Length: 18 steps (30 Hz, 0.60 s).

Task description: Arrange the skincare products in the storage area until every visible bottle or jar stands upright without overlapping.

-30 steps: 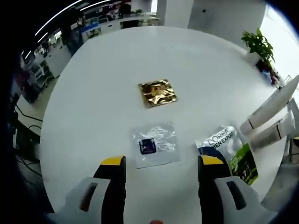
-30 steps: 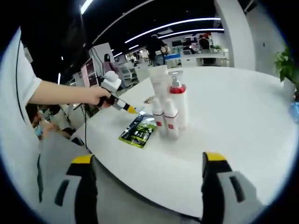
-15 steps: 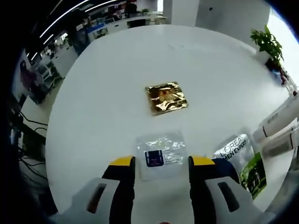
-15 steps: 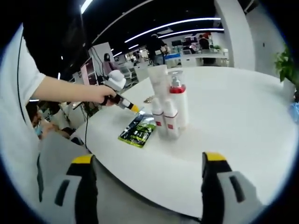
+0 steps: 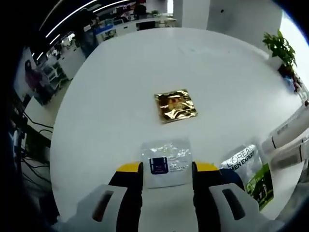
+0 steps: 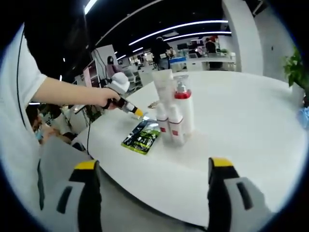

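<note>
My left gripper (image 5: 167,168) hangs low over the white table (image 5: 120,96), jaws narrowed on either side of a clear sachet (image 5: 167,157) with a blue label, a gap still between them. Beyond it lies a gold sachet (image 5: 176,105). A L'Oreal sachet (image 5: 240,158) and a green sachet (image 5: 259,180) lie to the right, beside two white tubes (image 5: 288,135). In the right gripper view, a red-collared pump bottle (image 6: 184,112), a tall white tube (image 6: 163,89) and two small tubes (image 6: 175,128) stand upright together. My right gripper (image 6: 153,166) is open, off the table edge, empty.
A person's hand holds the left gripper (image 6: 136,112) over the green sachet (image 6: 142,137) in the right gripper view. A potted plant (image 5: 279,46) stands at the table's far edge. Office desks and people fill the background.
The left gripper's jaws have narrowed from wide open to flanking the clear sachet, and its camera has come closer to it. The right gripper has held still.
</note>
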Motion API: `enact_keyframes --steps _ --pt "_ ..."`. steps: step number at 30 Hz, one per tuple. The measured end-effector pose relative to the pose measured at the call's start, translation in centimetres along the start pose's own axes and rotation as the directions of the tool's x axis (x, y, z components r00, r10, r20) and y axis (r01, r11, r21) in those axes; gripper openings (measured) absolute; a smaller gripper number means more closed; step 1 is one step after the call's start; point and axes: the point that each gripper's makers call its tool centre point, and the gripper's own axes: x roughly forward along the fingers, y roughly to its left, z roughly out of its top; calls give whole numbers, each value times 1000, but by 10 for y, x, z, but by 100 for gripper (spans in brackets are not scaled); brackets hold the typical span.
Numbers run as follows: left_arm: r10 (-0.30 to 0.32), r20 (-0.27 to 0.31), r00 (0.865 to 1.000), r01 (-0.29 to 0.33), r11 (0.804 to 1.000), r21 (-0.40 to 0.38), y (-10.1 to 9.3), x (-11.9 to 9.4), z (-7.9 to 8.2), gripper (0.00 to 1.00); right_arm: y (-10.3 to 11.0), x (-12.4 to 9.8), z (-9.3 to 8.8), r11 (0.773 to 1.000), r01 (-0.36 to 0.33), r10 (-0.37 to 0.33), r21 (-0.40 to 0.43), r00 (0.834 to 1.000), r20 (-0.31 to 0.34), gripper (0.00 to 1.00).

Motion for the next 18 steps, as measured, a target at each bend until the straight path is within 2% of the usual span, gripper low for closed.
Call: enact_keyframes --steps 6,12,18 --pt "-1 5 1000 1 1000 -16 -1 -11 -4 38 0 0 0 1000 -3 4 -7 1000 3 93" --pt "-3 8 1000 3 999 -46 -3 -20 -14 38 1 0 2 1000 -3 3 -9 1000 9 93" --pt "9 19 1000 -9 1000 -23 -8 -30 -24 38 2 0 2 1000 -9 9 -11 1000 10 93"
